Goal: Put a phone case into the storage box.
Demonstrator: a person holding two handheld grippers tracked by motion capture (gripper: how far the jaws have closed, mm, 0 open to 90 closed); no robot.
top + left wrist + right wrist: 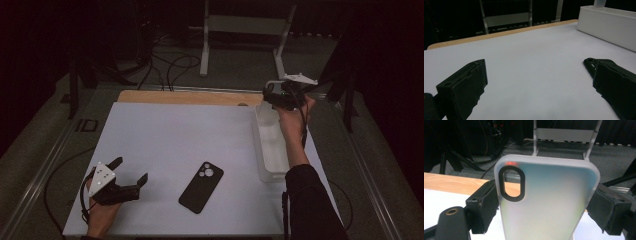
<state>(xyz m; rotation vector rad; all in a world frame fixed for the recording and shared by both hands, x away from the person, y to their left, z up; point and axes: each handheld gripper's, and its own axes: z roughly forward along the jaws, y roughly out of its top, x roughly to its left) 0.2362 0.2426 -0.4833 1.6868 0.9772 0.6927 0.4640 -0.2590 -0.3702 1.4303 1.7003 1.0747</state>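
A frosted translucent phone case [554,207] with a black-ringed camera cutout stands upright between the jaws of my right gripper [546,195], which is shut on its two long edges. In the high view that right gripper [275,96] hovers over the far end of a white bin [264,150] at the right of the table. A black phone [201,186] lies face down on the white mat, near the front centre. My left gripper [131,171] rests at the front left of the mat, open, with nothing between its jaws [536,67].
The white mat [175,130] covers most of a wooden table whose bare far edge [190,97] shows beyond it. The white bin [604,25] has tall walls. Cables and a white metal stand [245,25] are on the floor behind the table.
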